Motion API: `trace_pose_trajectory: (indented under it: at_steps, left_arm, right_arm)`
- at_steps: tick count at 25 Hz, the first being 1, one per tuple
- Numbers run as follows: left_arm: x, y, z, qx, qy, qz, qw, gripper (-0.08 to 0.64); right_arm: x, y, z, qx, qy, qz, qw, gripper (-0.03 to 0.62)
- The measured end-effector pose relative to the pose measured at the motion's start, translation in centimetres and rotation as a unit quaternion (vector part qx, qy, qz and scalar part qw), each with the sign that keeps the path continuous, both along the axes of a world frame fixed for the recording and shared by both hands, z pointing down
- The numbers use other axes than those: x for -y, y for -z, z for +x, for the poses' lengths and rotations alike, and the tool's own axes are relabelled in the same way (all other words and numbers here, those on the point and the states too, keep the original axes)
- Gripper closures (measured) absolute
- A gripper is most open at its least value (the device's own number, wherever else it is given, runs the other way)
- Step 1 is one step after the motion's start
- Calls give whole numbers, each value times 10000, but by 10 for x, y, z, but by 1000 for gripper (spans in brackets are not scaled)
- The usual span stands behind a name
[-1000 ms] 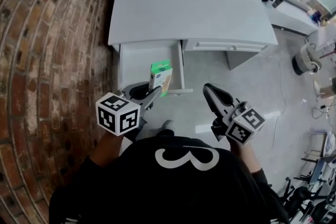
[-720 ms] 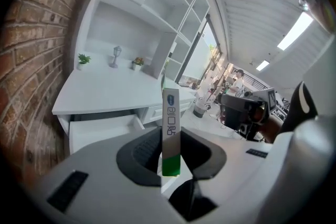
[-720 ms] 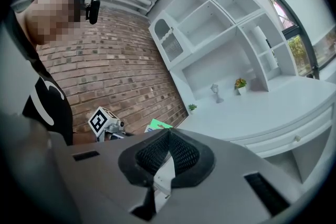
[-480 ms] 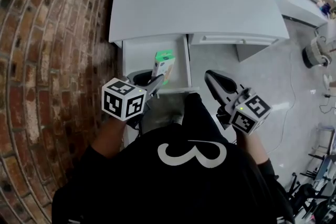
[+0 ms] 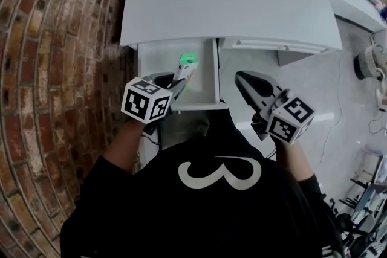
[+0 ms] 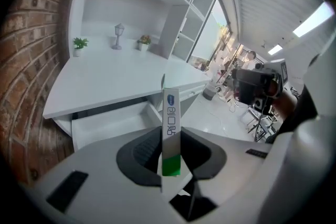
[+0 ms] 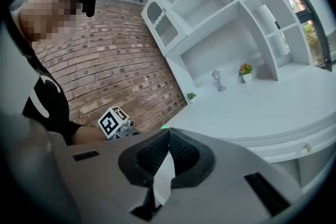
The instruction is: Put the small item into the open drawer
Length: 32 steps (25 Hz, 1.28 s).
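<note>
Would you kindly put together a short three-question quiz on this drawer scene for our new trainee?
1. True or false: the right gripper is shut with nothing in it.
2. What does the left gripper hold? A) a potted plant; B) a green-and-white box; C) a mug.
3. Fill in: the open drawer sticks out from under the white ____.

Key: 1 true; 2 B; 3 desk.
</note>
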State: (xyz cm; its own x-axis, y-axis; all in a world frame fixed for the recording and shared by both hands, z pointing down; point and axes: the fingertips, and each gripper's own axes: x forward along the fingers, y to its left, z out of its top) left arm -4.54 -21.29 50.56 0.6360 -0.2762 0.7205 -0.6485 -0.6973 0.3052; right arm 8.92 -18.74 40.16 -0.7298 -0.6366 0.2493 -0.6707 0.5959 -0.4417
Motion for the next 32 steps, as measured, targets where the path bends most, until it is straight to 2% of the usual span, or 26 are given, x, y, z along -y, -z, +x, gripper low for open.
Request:
trace_pose_trajectory:
  at_steps: [10,21,25,32]
  left_arm:
    - [37,-70,-2,723,-13,-299,9969,471]
    - [70,-143,-22,1545,60,-590,9862,471]
    - [77,-164,-23,1889,-189,-484,9806,471]
    - [80,-196,-13,2124,-621,-418,9743,469]
  right_arm:
    - [38,-35,22,-6,183,-471,9987,586]
    - [69,-62,30,-110,185,-789,9966,586]
    - [76,-72,31,-193,164,-923,9954,586]
    - [84,-87,40,-250,78,-1083,9938,586]
